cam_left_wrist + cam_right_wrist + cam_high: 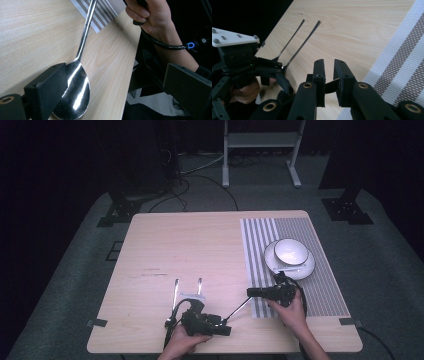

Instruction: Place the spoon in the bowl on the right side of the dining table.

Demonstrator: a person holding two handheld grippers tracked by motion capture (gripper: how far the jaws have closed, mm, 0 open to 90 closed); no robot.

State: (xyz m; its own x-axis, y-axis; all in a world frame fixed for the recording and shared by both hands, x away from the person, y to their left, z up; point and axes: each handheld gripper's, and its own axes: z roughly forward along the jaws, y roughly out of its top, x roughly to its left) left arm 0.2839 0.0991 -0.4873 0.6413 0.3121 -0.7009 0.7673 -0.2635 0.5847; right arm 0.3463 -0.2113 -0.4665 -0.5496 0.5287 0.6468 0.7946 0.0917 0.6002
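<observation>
Gripping a spoon (75, 85) handle in the right gripper (329, 75), bowl between the spread left gripper (112, 82) jaws.

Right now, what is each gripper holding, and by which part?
The right gripper grips the spoon by its handle end; the left gripper holds nothing, its jaws wide open.

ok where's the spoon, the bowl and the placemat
spoon (75, 92): left gripper view, on its shiny scoop end
bowl (290, 251): high view, on its white inside
placemat (327, 290): high view, on bare stripes near its right edge
</observation>
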